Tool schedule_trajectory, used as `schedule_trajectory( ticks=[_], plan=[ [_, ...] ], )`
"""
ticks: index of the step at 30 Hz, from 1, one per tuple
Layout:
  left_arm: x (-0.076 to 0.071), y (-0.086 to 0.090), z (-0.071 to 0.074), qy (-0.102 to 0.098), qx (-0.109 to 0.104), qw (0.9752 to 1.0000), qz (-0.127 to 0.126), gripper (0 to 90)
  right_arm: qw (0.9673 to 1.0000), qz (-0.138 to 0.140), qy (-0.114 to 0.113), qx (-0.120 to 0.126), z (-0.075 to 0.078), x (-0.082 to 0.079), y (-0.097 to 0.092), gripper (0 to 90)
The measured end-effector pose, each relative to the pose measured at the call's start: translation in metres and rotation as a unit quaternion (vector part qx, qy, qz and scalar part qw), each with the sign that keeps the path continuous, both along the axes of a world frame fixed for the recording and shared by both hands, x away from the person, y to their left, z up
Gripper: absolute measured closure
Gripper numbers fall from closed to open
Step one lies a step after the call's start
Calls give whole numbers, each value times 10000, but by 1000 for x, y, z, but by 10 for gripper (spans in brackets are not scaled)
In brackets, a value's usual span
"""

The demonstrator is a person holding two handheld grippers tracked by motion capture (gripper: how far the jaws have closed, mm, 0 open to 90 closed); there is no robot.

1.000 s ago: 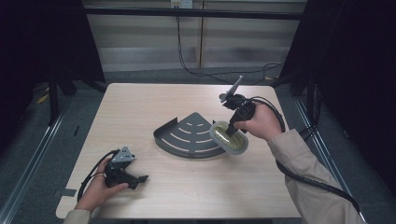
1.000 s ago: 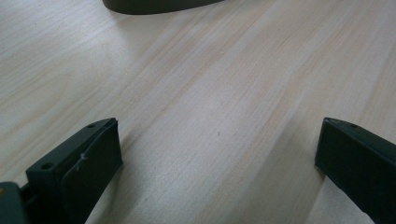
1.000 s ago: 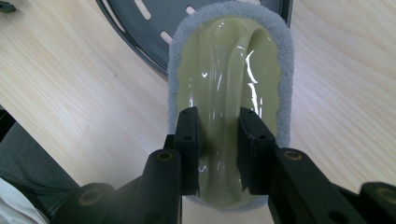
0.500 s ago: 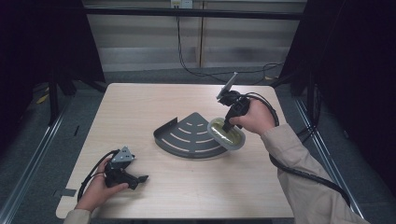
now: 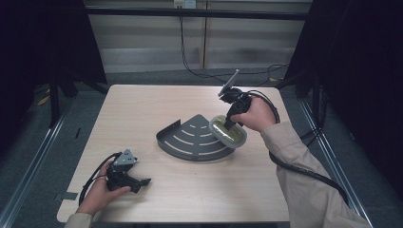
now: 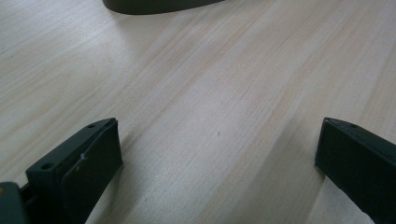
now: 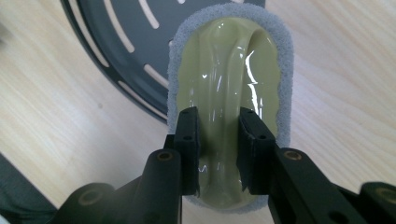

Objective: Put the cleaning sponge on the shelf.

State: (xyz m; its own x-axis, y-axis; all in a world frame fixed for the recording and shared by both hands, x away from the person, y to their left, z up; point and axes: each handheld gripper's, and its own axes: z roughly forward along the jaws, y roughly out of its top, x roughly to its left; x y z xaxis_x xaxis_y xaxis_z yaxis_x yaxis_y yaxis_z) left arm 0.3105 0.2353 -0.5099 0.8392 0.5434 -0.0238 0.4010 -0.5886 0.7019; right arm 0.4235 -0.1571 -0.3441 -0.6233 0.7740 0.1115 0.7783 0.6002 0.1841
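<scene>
In the high view the right gripper (image 5: 231, 124) is right of the frame's centre, its 2 jaws clamped on the raised ridge of a scrubbing sponge (image 5: 228, 130) with a yellowish glossy top and a grey pad rim. The sponge lies over the right edge of the dark fan-shaped slotted rack (image 5: 195, 140) on the wooden table (image 5: 142, 109). In the lower left of the frame the left gripper (image 5: 138, 182) rests low by the table, and its jaws stand wide apart with bare wood between them
</scene>
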Motion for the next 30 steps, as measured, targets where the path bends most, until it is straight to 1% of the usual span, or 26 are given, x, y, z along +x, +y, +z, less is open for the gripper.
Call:
schedule_trajectory(
  ticks=[3,6,7,15,18,23,24,26,30],
  plan=[
    [0,0,0,-2,-2,10000,-4,0,10000,16,-18,37,-1,3,1,718],
    [0,0,0,-2,-4,10000,-3,1,10000,8,-34,13,-1,5,4,717],
    [0,0,0,2,-2,10000,1,1,10000,32,-72,15,-1,6,4,718],
    [0,0,0,1,-7,10000,-7,1,10000,19,-69,39,1,11,9,717],
    [0,0,0,2,-2,10000,0,1,10000,35,-56,-10,-1,13,11,717],
    [0,0,0,12,-8,10000,-11,1,10000,53,-75,35,-4,17,15,717],
    [0,0,0,8,-11,10000,-16,0,10000,22,-50,19,-4,17,15,718],
    [0,0,0,11,-13,10000,-18,0,9999,25,-108,25,-5,20,17,717],
    [0,0,0,14,-11,10000,-13,1,10000,5,-79,48,-6,22,18,717]
  ],
)
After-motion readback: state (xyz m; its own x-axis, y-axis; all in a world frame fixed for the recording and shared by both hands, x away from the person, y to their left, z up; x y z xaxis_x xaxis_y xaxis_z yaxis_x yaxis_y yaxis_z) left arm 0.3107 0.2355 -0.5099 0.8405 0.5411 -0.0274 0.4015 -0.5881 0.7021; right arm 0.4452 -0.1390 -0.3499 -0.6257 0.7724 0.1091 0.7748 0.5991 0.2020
